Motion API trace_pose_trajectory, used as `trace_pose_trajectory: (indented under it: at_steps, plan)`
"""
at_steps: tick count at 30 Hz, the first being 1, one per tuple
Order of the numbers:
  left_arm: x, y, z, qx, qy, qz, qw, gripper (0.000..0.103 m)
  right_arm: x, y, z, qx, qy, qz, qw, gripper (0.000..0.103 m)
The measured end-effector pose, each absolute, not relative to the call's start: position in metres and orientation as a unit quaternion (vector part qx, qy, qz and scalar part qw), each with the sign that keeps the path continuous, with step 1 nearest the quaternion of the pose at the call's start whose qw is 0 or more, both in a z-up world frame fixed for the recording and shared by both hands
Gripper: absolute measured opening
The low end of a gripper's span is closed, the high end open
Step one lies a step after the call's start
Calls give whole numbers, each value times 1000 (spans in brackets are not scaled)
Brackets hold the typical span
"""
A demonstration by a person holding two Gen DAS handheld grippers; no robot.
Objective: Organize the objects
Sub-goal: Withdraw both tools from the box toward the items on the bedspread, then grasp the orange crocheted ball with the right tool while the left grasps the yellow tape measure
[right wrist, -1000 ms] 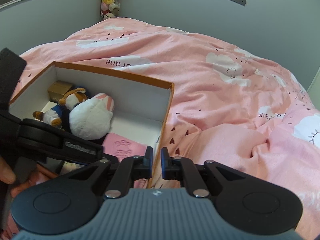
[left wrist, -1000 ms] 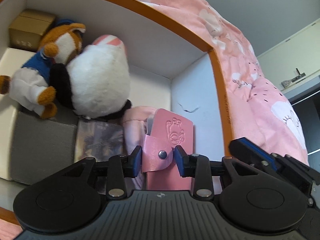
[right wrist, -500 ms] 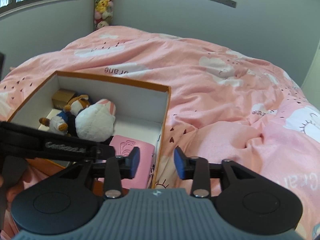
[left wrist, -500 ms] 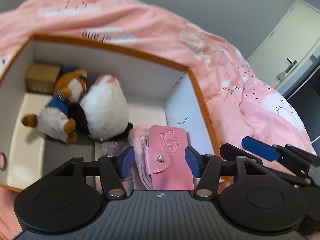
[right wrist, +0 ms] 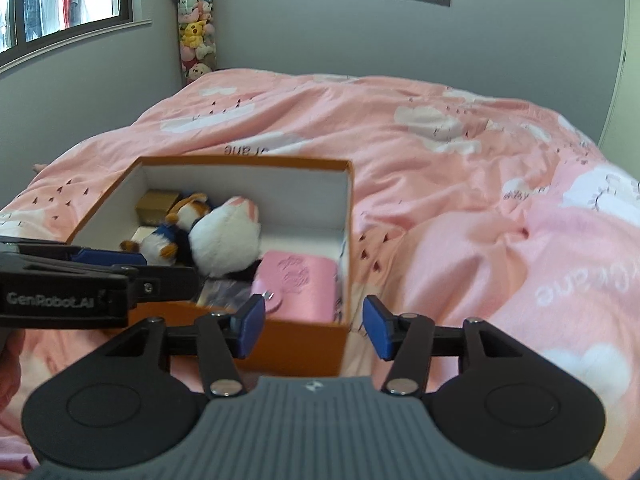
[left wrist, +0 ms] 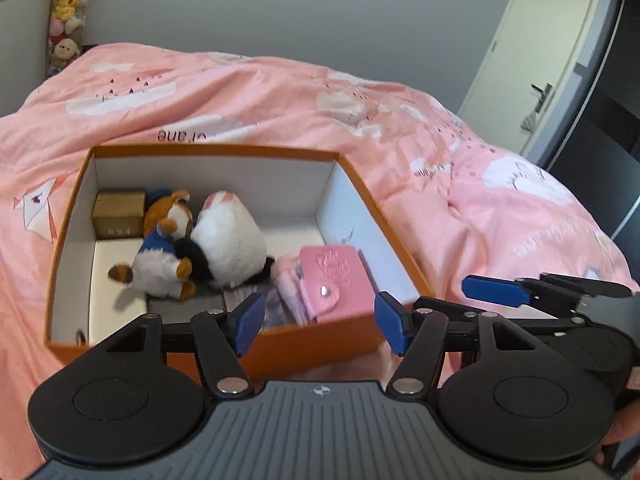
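An orange box with white inner walls sits on the pink bed; it also shows in the right wrist view. Inside lie a pink snap wallet, a white plush, an orange-and-blue plush and a small gold box. My left gripper is open and empty, held above the box's near wall. My right gripper is open and empty, just in front of the box's near right corner.
The pink cloud-print duvet covers the whole bed around the box. A column of hanging plush toys stands in the far corner by a window. A white door is at the right.
My left gripper let go of the pink wallet, opened wide and drew back and up out of the box. My right gripper opened from shut and also drew back.
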State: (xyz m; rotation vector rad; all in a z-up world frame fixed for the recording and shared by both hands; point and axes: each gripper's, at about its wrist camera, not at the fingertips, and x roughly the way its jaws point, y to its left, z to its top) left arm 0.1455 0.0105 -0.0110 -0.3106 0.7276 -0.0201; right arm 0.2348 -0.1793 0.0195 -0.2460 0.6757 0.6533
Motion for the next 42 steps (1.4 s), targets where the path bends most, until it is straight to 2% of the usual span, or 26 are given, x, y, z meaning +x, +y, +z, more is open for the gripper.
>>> trace_pose_trajectory:
  at_steps: [14,15,17,26,33,37,39,42]
  plan:
    - [113,29,-50,-175,451,-46,874,72,199,-186,-35,-103,436,299,843,56]
    - [112,31,-55,-178,461,-47,868,72,199,-187,-37,-99,443,298,839,55]
    - [111,31,-62,-182,478,-48,858,72,198,-188,-41,-91,459,302,831,46]
    - [107,22,-86,-160,545,-84,819,72,187,-177,-62,-83,525,356,769,45]
    - [104,16,-94,-133,570,-88,806,70,181,-176,-78,-85,550,368,745,46]
    - [103,15,-95,-125,577,-86,802,71,180,-169,-89,-113,557,373,733,55]
    - [103,12,-95,-116,580,-88,801,71,177,-165,-92,-129,552,372,735,54]
    - [102,8,-95,-105,580,-92,802,71,176,-168,-91,-126,547,365,743,46]
